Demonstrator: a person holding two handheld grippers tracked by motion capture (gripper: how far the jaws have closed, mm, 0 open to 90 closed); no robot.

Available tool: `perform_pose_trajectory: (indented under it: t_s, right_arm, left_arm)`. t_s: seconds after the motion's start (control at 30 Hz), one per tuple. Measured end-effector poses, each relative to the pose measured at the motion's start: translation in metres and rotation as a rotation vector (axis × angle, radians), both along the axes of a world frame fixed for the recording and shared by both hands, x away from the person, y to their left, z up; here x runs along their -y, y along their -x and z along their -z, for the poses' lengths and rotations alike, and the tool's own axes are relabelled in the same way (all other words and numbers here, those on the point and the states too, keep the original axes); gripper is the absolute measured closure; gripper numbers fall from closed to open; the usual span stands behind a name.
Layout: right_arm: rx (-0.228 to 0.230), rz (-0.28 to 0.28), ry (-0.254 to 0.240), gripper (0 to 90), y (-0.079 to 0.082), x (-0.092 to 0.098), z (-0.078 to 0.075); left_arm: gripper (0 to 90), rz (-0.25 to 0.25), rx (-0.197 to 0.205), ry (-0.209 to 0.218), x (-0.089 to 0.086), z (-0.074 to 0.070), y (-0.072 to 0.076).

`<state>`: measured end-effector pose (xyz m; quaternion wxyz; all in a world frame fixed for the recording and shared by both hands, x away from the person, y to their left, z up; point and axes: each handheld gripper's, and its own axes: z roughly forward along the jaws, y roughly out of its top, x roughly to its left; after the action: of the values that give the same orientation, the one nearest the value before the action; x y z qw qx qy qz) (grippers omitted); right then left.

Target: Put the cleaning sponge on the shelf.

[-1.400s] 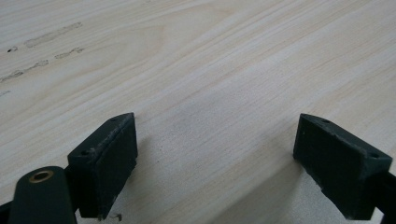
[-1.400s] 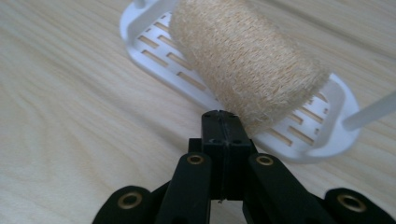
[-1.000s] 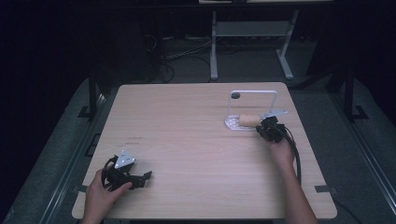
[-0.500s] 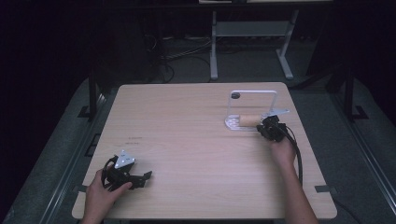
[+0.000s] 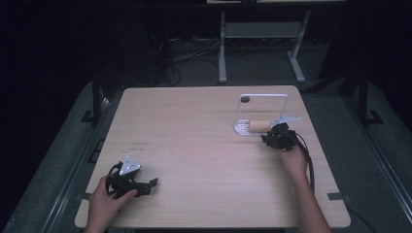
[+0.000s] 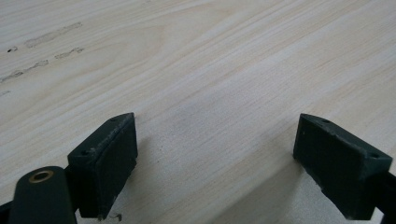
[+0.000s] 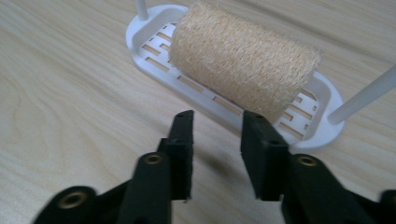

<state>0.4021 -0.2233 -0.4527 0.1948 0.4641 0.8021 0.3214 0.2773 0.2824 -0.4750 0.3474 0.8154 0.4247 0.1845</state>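
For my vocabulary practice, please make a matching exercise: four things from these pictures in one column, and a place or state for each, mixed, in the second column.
1. loofah roll
2. white rack
3. left tool
4. right tool

a. near table corner, jaws wide open
b. lying on the slotted base
c. standing on the table, with thin posts
d. jaws partly open, just opening, nothing between them

Pairs: 1-b, 2-c, 3-a, 4-d

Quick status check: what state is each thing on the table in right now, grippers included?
Loofah roll: lying on its side on the rack, not gripped.
White rack: flat on the table, upright.
Right gripper: jaws just opening, nothing between them.
Left gripper: open wide, nothing between its jaws.
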Motion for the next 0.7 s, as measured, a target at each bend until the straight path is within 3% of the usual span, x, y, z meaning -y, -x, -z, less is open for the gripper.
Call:
perform_pose_trajectory:
  t_s: [0.07, 0.1, 0.37, 0.53, 0.7]
  right_arm:
    - [-0.005, -0.002, 0.0, 60.3, 0.001, -0.001, -0.001]
    - [-0.004, -0.01, -0.005, 53.8, 0.004, -0.002, -0.002]
    - [-0.019, -0.036, -0.017, 34.7, 0.011, -0.01, -0.002]
    - [-0.048, -0.063, -0.028, 24.4, 0.017, -0.018, -0.001]
    - [-0.044, -0.075, -0.027, 17.3, 0.026, -0.024, -0.002]
  left_arm:
    - [13.1, 0.0, 0.0, -0.001, 0.0, 0.0, 0.0]
    - [13.1, 0.0, 0.0, 0.0, 0.0, 0.0, 0.0]
    - [13.1, 0.002, -0.002, -0.004, 0.0, 0.0, 0.0]
    - [13.1, 0.001, 0.002, 0.0, 0.0, 0.0, 0.0]
    - [13.1, 0.001, 0.001, -0.001, 0.0, 0.0, 0.0]
